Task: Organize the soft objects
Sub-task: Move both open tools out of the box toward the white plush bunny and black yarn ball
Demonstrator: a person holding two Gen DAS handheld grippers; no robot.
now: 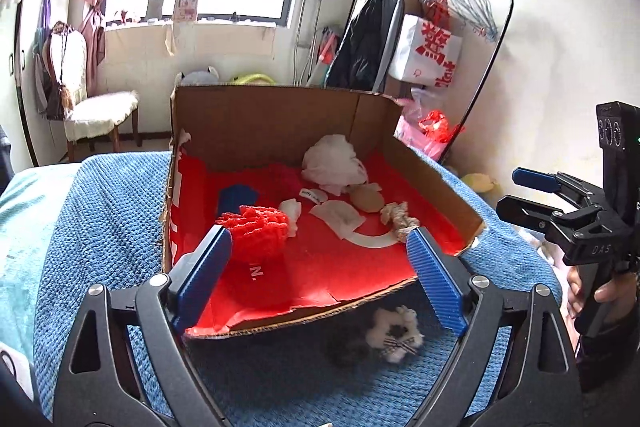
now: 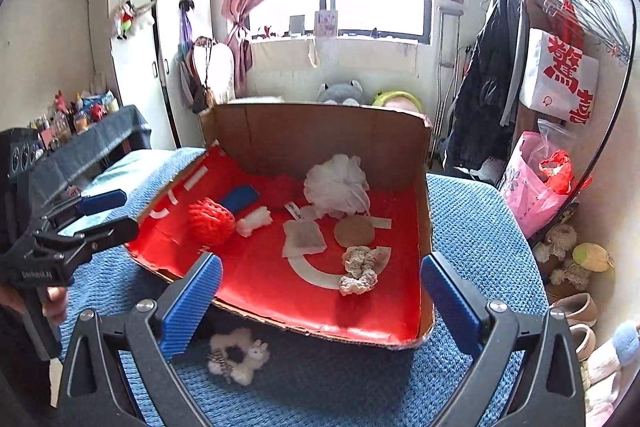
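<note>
A cardboard box with a red lining sits on a blue blanket. In it lie a red knitted ball, a white mesh puff, a beige scrunchie, a tan round pad, a white cloth square and a blue sponge. A white fluffy scrunchie with a bunny lies on the blanket in front of the box. My left gripper and right gripper are open and empty, above the box's front edge.
A blue knitted blanket covers the bed. A clothes rack with hangers and bags stands at the right. A chair and a wardrobe stand at the left. Shoes and plush toys lie on the floor at the right.
</note>
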